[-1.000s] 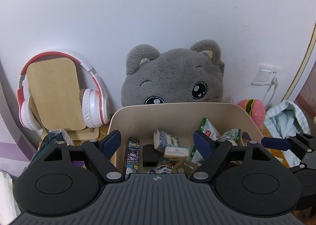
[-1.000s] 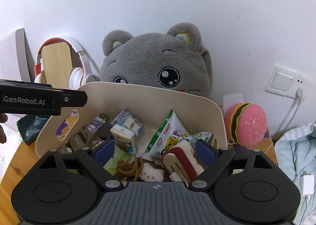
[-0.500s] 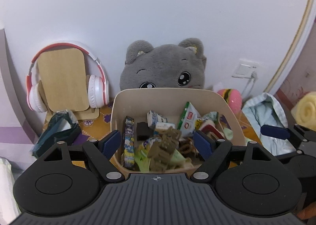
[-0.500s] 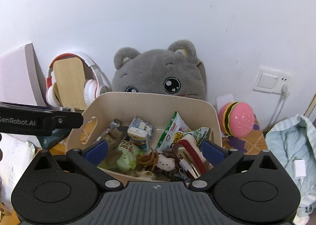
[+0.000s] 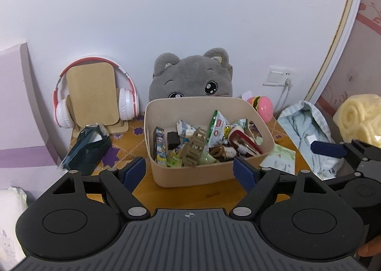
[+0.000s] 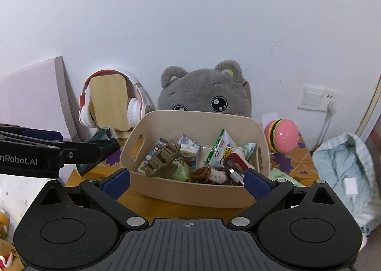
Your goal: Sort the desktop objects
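A beige storage bin (image 5: 190, 174) (image 6: 190, 193) stands on the wooden desk, filled with small items: a brown hair claw clip (image 5: 194, 146) (image 6: 163, 160), a green snack packet (image 5: 218, 128) (image 6: 221, 149), small milk cartons (image 6: 189, 148), a red and white clip (image 5: 245, 143) and a brown hair tie (image 6: 202, 172). My left gripper (image 5: 190, 172) is open and empty, in front of the bin. My right gripper (image 6: 185, 181) is open and empty, also in front of the bin. The left gripper shows at the left in the right wrist view (image 6: 47, 154).
A grey plush cat (image 5: 193, 78) sits behind the bin against the wall. Pink and white headphones (image 5: 95, 95) hang on a wooden stand at left. A dark bag (image 5: 87, 147), a burger toy (image 5: 260, 106), light blue cloth (image 5: 304, 128) and a paper (image 5: 278, 158) lie around.
Both grippers have pulled back and up from over the bin. The whole bin and more of the desk now show. Both stay open and empty.
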